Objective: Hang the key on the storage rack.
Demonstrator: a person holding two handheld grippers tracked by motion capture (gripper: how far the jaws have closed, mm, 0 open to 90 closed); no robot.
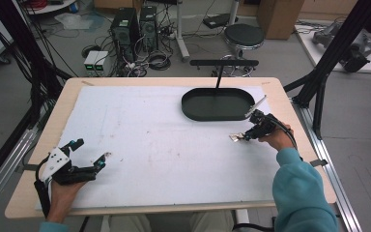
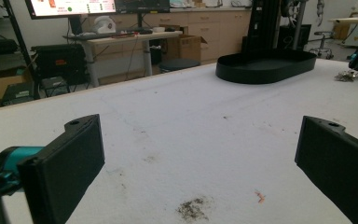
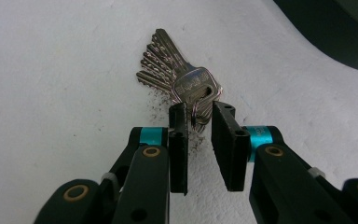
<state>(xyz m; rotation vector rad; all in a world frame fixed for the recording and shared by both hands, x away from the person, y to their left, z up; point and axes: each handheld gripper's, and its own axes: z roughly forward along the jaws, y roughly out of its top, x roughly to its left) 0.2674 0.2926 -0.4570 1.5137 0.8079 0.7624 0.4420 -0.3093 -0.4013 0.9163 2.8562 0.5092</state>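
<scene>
A bunch of silver keys (image 3: 177,74) lies fanned out on the white mat, close to the right edge of the table (image 1: 235,137). My right gripper (image 3: 199,109) comes down on the ring end of the bunch. Its jaws stand narrow, with the key ring and key heads pinched between the pads. In the high view the right gripper (image 1: 245,137) sits just below the black oval tray (image 1: 193,111). My left gripper (image 1: 91,152) rests at the near left of the mat, and in its own view it (image 2: 200,126) is open wide with nothing between its jaws.
The black tray (image 2: 261,74) stands at the back right of the mat (image 1: 149,145), with a T-shaped black stand (image 1: 222,63) behind it. Dark smudges mark the mat near the left gripper. A stool, computer towers and cables are on the floor beyond the table.
</scene>
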